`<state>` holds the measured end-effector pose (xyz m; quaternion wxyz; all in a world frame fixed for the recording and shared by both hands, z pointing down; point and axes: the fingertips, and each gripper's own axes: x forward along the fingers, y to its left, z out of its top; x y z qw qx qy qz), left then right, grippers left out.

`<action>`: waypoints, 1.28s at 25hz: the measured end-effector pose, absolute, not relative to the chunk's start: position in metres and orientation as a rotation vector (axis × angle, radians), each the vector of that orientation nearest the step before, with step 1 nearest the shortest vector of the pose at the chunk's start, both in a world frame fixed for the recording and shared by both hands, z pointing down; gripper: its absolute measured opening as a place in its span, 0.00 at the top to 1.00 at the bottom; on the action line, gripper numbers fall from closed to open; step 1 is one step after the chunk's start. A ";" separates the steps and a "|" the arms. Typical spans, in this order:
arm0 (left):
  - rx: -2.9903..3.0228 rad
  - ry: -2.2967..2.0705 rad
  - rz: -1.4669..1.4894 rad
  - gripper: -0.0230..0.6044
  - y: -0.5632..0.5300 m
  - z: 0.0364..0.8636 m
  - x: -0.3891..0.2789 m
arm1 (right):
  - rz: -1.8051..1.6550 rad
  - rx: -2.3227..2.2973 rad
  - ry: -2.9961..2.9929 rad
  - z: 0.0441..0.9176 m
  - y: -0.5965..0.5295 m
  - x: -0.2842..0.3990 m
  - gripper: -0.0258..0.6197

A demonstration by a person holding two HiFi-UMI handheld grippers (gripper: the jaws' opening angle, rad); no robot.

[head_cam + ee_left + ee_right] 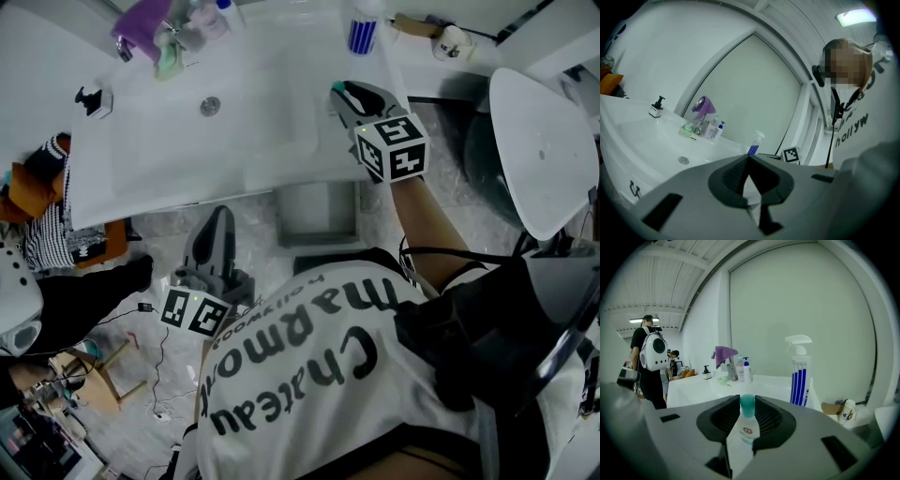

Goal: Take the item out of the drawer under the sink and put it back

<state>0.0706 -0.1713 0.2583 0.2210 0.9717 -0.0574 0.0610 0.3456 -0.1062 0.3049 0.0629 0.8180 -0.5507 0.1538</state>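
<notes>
My right gripper (345,96) hovers over the right end of the white sink (187,150). It is shut on a small white bottle with a teal cap (747,423), which stands upright between the jaws with the cap at the fingertips. In the right gripper view that gripper (747,400) points toward the wall behind the sink. My left gripper (219,221) hangs low in front of the sink, over the floor, shut with nothing in it (749,158). A grey open drawer (317,214) shows under the sink's front edge.
A blue-striped spray bottle (362,33) stands at the sink's back right. A purple cloth (141,28) drapes the tap, with small bottles beside it. A black soap pump (94,98) sits at the left. A white oval lid (544,150) is to the right. A person with a backpack (650,357) stands far left.
</notes>
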 end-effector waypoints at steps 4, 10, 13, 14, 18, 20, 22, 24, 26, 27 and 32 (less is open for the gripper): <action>2.686 -0.167 0.165 0.95 -0.172 0.257 0.068 | 0.476 2.485 -1.648 0.304 -0.107 0.349 0.80; 2.686 -0.173 0.160 0.95 -0.172 0.257 0.066 | 0.474 2.481 -1.642 0.303 -0.109 0.349 0.80; 2.685 -0.175 0.158 0.95 -0.174 0.257 0.065 | 0.471 2.486 -1.631 0.303 -0.108 0.348 0.80; 2.684 -0.175 0.158 0.95 -0.174 0.256 0.065 | 0.468 2.487 -1.628 0.303 -0.108 0.348 0.80; 2.684 -0.167 0.161 0.95 -0.176 0.256 0.065 | 0.455 2.484 -1.624 0.302 -0.108 0.346 0.80; 2.684 -0.159 0.164 0.95 -0.176 0.256 0.067 | 0.451 2.480 -1.624 0.302 -0.108 0.345 0.80; 2.684 -0.151 0.166 0.95 -0.175 0.256 0.067 | 0.449 2.475 -1.620 0.302 -0.108 0.345 0.80; 2.686 -0.147 0.165 0.95 -0.174 0.255 0.067 | 0.444 2.469 -1.612 0.301 -0.107 0.345 0.80; 2.687 -0.149 0.163 0.95 -0.175 0.254 0.065 | 0.438 2.466 -1.606 0.301 -0.107 0.345 0.79; 2.687 -0.152 0.163 0.95 -0.175 0.254 0.064 | 0.435 2.465 -1.603 0.300 -0.107 0.344 0.80; 2.681 -0.159 0.163 0.95 -0.177 0.254 0.062 | 0.431 2.461 -1.587 0.300 -0.109 0.344 0.79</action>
